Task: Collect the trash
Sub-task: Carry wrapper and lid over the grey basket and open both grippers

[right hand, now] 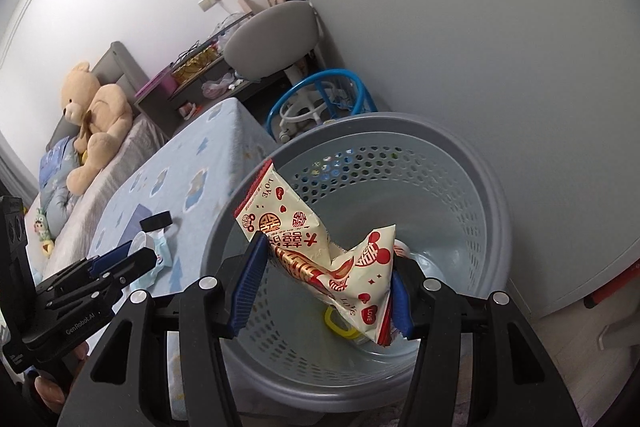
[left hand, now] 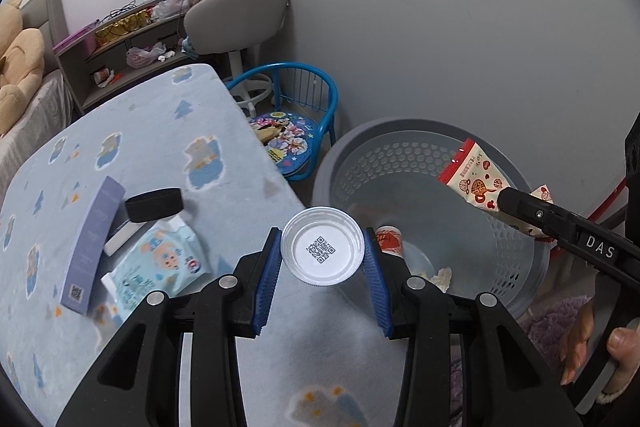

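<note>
The left gripper (left hand: 323, 251) has its blue fingers (left hand: 267, 279) clamped on a clear plastic cup (left hand: 322, 251), whose round base with a printed QR code faces the camera. The cup hangs over the desk edge, just beside the rim of the grey perforated basket (left hand: 532, 259). The right gripper (right hand: 320, 279) has its fingers pressed on a crumpled white-and-red snack wrapper (right hand: 304, 235), held above the basket's opening. Inside the basket lie a red-and-white paper cup (left hand: 389, 239), a scrap of crumpled tissue (left hand: 440, 275) and a yellow ring (right hand: 334, 323). On the blue patterned desk cover (left hand: 160, 147), left of the cup, lie a pack of wet wipes (left hand: 160, 263), a lilac carton (left hand: 94, 243) and a black lid (left hand: 154, 205). Beyond the basket stands a small blue child's chair (left hand: 296, 131), then a grey swivel chair (left hand: 236, 19), and a teddy bear (right hand: 94, 115) sits on the bed.
</note>
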`<control>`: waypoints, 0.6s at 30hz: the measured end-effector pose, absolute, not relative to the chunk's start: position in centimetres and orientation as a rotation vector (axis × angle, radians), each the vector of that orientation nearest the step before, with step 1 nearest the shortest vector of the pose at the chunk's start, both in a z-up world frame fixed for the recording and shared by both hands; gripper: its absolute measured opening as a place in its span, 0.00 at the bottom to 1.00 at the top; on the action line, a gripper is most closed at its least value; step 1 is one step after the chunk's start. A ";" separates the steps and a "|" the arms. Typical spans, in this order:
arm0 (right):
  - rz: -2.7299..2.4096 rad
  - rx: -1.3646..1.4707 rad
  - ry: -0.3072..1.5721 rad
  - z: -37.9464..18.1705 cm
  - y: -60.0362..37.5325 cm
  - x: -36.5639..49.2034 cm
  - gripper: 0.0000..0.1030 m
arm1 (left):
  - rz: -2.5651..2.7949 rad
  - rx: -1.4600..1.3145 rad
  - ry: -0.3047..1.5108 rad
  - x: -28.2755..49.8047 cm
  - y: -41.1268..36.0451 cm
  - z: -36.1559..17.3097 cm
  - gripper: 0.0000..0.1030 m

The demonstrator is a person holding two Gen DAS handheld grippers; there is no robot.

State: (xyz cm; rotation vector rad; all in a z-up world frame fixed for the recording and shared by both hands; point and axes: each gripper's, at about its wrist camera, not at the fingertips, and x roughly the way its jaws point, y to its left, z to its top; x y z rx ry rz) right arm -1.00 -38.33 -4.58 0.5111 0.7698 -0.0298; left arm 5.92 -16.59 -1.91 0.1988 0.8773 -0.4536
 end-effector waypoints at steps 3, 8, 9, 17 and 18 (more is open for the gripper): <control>-0.051 0.514 0.771 -4.9 -38.9 -1.0 0.51 | -0.467 0.211 0.881 6.4 -17.7 -2.1 0.38; -0.075 0.545 0.772 -5.4 -40.1 -0.9 0.52 | -0.487 0.213 0.884 7.5 -19.4 -2.3 0.38; -0.080 0.554 0.772 -5.5 -40.3 -0.9 0.52 | -0.490 0.211 0.883 7.8 -19.7 -2.3 0.38; -0.124 0.538 0.785 -5.8 -40.5 -0.4 0.52 | -0.522 0.220 0.875 8.5 -22.4 -2.7 0.38; -0.125 0.535 0.789 -5.9 -40.4 -0.4 0.52 | -0.520 0.221 0.877 8.5 -22.5 -2.8 0.38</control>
